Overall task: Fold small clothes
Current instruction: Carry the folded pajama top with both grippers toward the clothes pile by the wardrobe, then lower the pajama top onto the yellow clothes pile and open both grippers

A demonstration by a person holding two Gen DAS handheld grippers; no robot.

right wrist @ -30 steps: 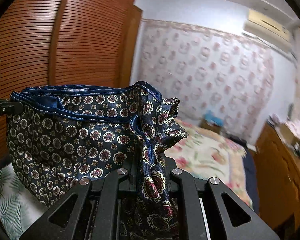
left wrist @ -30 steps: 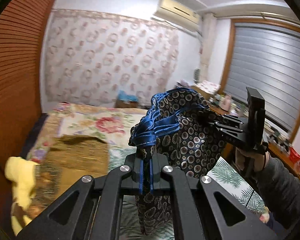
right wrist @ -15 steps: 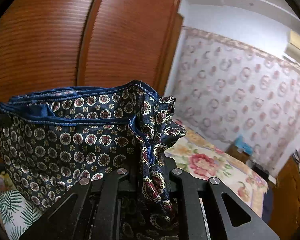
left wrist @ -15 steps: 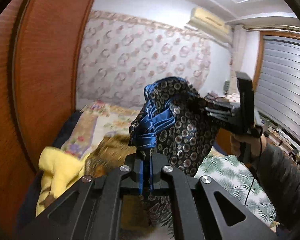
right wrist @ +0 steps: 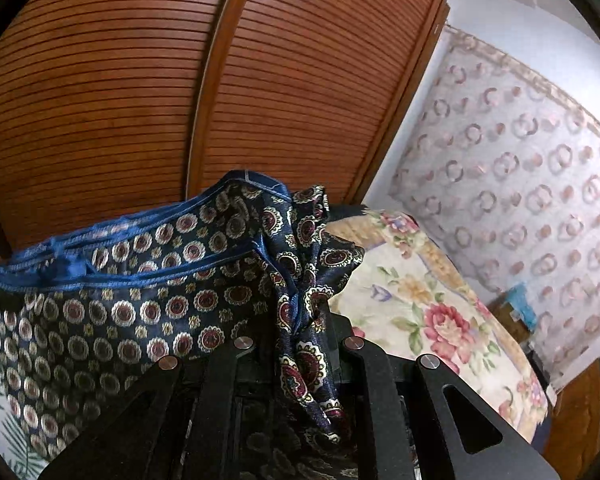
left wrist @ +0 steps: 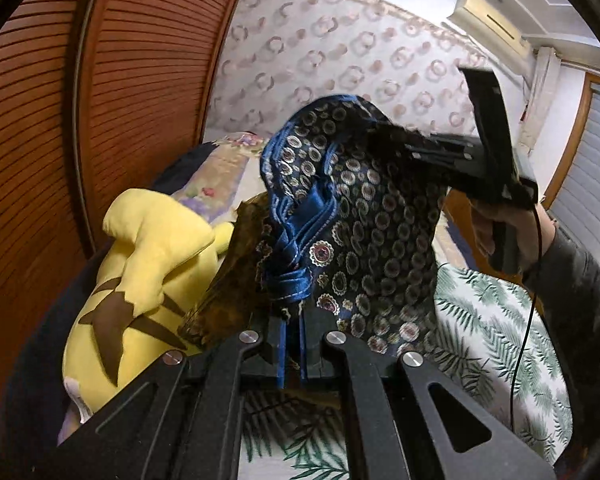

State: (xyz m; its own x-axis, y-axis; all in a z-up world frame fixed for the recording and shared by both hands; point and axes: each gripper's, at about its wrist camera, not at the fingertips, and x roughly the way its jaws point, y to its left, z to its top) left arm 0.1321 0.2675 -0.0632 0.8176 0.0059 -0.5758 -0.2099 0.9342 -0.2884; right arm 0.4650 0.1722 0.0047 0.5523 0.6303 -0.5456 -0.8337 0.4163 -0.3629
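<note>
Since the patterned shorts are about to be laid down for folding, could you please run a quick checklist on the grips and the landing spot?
1. Left gripper shut on the blue waistband of the shorts: ok.
2. Right gripper shut on a bunched edge of the shorts: ok.
3. Waistband stretched straight between the grippers: not ok, it sags and bunches in the right wrist view.
4. Shorts hanging clear of the leaf-print sheet: ok.
5. Landing spot clear: not ok, the yellow plush toy and a brown cloth lie close by.
6. Lower hems even: cannot tell, hidden behind the grippers.
</note>
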